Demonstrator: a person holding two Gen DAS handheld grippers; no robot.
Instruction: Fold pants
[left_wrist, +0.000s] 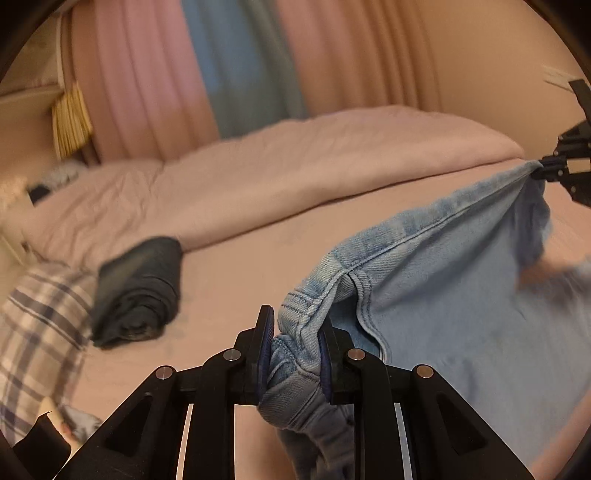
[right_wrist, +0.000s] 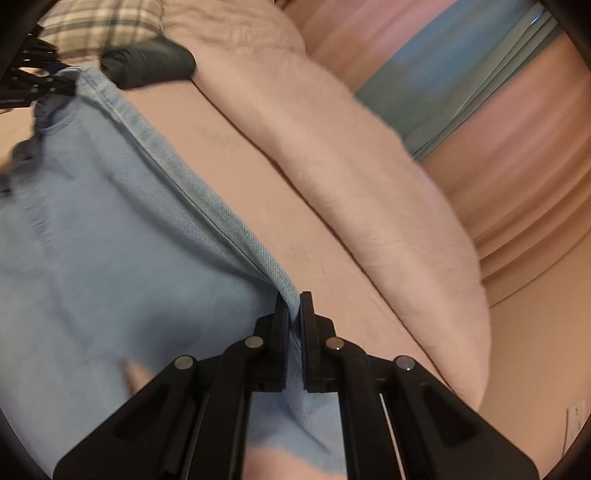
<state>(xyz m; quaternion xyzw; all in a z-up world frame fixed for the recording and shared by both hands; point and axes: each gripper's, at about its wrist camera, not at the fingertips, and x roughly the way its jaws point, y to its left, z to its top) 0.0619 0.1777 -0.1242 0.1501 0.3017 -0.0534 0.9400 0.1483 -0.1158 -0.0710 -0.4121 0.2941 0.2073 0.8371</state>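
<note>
Motion blur smears much of both views, so the plaid cloth (left_wrist: 40, 332) at the far left edge and the folded dark garment (left_wrist: 138, 288) beside it on the bed (left_wrist: 240, 266) show little detail. The left gripper (left_wrist: 295, 354) has its jaws narrowed onto a bunched, thick seamed corner of the light blue jeans (left_wrist: 461, 295), whose lower part is cut off by the frame. The denim hangs above the pink sheet, its top edge stretched taut as the long axis from that corner rightward and farther away to the right gripper (right_wrist: 294, 325), whose jaws are pinched nearly together on the thin edge. A rumpled duvet (right_wrist: 332, 155) lies beyond, curtains (left_wrist: 236, 62) behind.
</note>
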